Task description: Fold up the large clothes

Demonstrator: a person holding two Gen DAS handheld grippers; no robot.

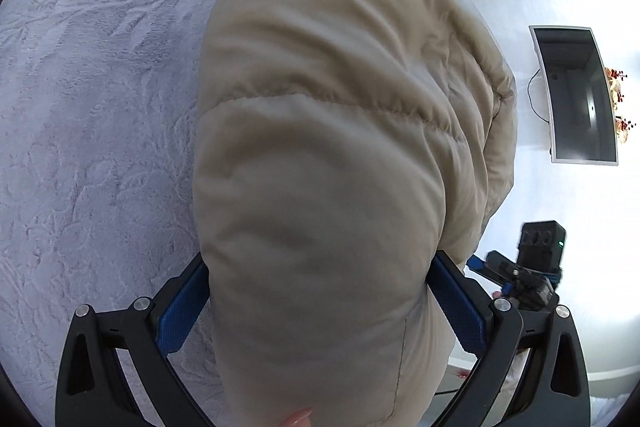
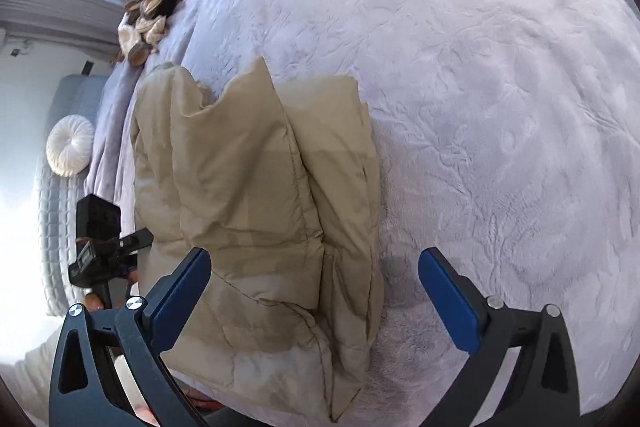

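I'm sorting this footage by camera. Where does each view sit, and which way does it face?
Left wrist: on the left gripper, facing down along its fingers at the beige puffer jacket bulging between them; the right gripper shows.
Right wrist: on the right gripper, jaws wide apart, looking down at the jacket on the lilac bedspread; the left gripper shows.
Shared: jacket, bedspread.

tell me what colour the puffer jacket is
Beige, a light tan. The jacket shows best in the right wrist view, lying on the bed.

Left gripper (image 1: pixel 320 291), right gripper (image 2: pixel 314 287): black angular arms, blue ribbed pads (silver round screws at pivots).
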